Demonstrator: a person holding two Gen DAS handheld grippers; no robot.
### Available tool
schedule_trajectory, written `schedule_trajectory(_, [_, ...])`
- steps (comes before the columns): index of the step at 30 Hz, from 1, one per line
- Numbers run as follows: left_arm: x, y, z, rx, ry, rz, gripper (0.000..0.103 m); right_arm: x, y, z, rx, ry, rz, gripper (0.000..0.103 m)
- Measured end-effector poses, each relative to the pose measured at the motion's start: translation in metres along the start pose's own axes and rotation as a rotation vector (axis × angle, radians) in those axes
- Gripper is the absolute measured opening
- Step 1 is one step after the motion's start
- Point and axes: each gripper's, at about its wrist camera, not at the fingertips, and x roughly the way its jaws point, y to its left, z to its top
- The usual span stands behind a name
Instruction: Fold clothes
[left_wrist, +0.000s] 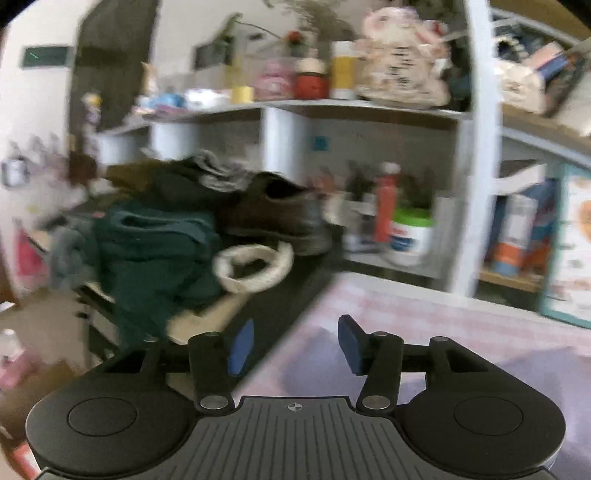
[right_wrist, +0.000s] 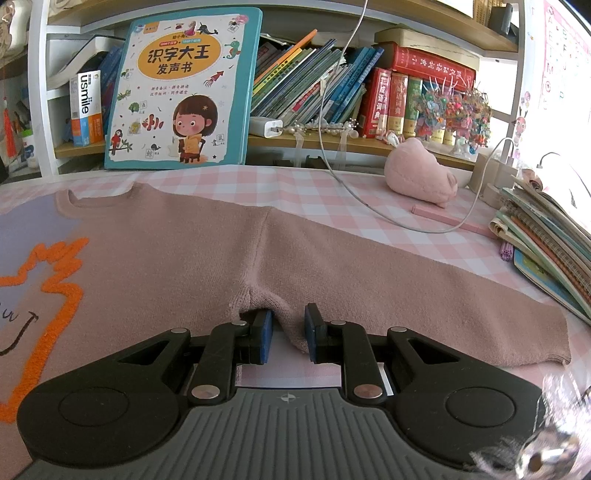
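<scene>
A dusty-pink knit sweater (right_wrist: 207, 254) lies flat on the pink checked tablecloth (right_wrist: 332, 195), with an orange outline design (right_wrist: 55, 280) on its front. Its sleeve (right_wrist: 443, 302) runs out to the right. My right gripper (right_wrist: 288, 328) is shut on a pinched-up fold of the knit where the sleeve meets the body, the blue pads pressing on it from both sides. In the blurred left wrist view, my left gripper (left_wrist: 297, 332) stands open with nothing between its blue pads, above the table's left edge. A blurred purplish patch of cloth (left_wrist: 332, 376) lies below it.
A tall picture book (right_wrist: 181, 88) leans on the bookshelf behind the sweater. A pink plush toy (right_wrist: 417, 173), a white cable (right_wrist: 369, 206) and stacked notebooks (right_wrist: 546, 243) occupy the right. Left of the table stands a heap of dark green clothes (left_wrist: 155, 251) and a brown shoe (left_wrist: 273, 218).
</scene>
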Motion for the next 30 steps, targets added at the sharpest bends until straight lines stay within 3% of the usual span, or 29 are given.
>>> schedule_trajectory(6, [-0.018, -0.041, -0.030, -0.092, 0.193, -0.407, 0.051, 0.000, 0.000, 0.000, -0.002, 0.000, -0.001, 0.018])
schedule_trajectory(8, [-0.015, -0.055, -0.046, -0.136, 0.300, -0.514, 0.051, 0.000, 0.001, 0.000, -0.001, 0.000, 0.000, 0.018])
schedule_trajectory(10, [-0.015, -0.070, -0.060, -0.136, 0.387, -0.570, 0.051, 0.000, 0.000, 0.000, 0.002, -0.001, 0.005, 0.020])
schedule_trajectory(13, [-0.019, -0.091, -0.078, -0.065, 0.451, -0.577, 0.053, 0.000, -0.002, 0.000, 0.012, -0.001, 0.017, 0.021])
schedule_trajectory(21, [-0.044, -0.136, -0.094, 0.225, 0.401, -0.501, 0.061, 0.000, -0.004, 0.000, 0.023, -0.003, 0.033, 0.023])
schedule_trajectory(26, [-0.051, -0.151, -0.103, 0.288, 0.371, -0.483, 0.056, -0.001, -0.005, 0.000, 0.030, -0.004, 0.041, 0.024])
schedule_trajectory(30, [-0.055, -0.160, -0.107, 0.324, 0.359, -0.500, 0.021, 0.000, -0.005, 0.000, 0.029, -0.004, 0.042, 0.025])
